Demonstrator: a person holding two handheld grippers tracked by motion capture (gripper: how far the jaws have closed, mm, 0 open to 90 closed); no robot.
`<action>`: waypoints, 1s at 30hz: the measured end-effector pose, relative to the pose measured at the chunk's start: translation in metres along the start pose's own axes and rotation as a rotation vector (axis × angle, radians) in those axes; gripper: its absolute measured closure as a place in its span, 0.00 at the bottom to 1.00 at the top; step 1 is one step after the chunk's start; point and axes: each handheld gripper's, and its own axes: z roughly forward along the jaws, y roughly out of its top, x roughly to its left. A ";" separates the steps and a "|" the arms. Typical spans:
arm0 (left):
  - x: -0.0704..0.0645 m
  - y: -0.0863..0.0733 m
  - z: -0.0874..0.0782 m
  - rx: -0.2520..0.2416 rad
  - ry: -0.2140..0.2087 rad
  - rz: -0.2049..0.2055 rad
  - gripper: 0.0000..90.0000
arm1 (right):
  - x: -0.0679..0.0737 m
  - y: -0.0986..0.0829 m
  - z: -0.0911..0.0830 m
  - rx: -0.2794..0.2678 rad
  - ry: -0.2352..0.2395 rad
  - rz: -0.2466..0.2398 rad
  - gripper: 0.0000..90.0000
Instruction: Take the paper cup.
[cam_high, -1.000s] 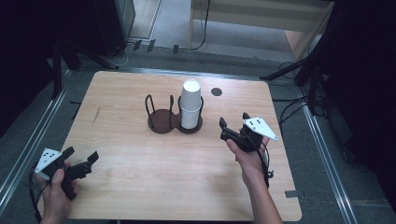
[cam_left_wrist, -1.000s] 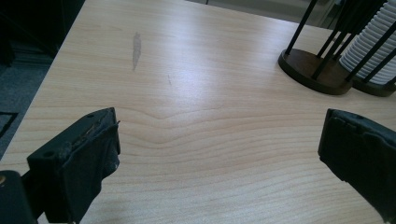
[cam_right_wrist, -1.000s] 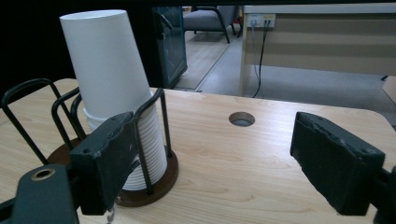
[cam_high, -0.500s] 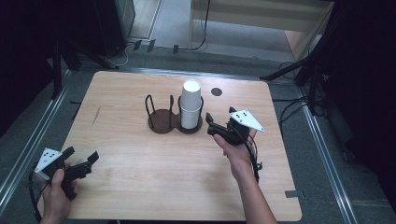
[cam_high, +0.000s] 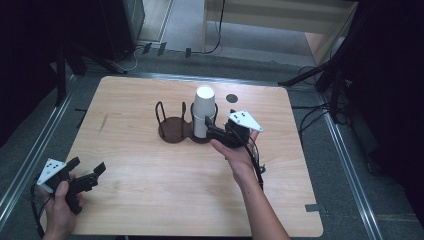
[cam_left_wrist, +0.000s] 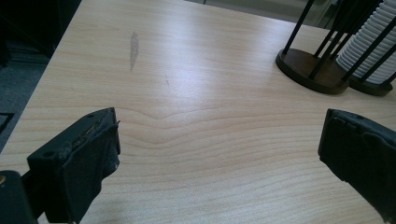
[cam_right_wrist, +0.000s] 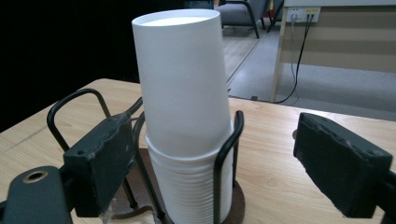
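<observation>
Cups (cam_right_wrist: 184, 116) stand stacked upside down in the wire holder (cam_high: 185, 125) mid-worktop; right gripper (cam_high: 214, 127) gapes beside them, approach apparently underway; next, close on top cup and lift; left gripper (cam_high: 92, 169) open, idle.

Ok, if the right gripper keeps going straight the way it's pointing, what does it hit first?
Most likely the stack of white cups, upside down in the wire holder. The right gripper has its jaws open to either side of it, and the holder's upright rods could catch a jaw first.
</observation>
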 end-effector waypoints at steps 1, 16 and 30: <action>0.000 0.000 0.000 0.000 0.000 0.000 0.00 | 0.001 0.000 0.002 0.001 -0.001 -0.004 0.13; 0.000 0.000 0.000 0.000 -0.002 0.003 0.00 | 0.014 -0.002 0.034 0.035 -0.009 -0.004 0.10; 0.000 0.000 0.000 0.005 -0.008 0.006 0.00 | 0.020 0.001 0.058 0.044 -0.035 0.013 0.11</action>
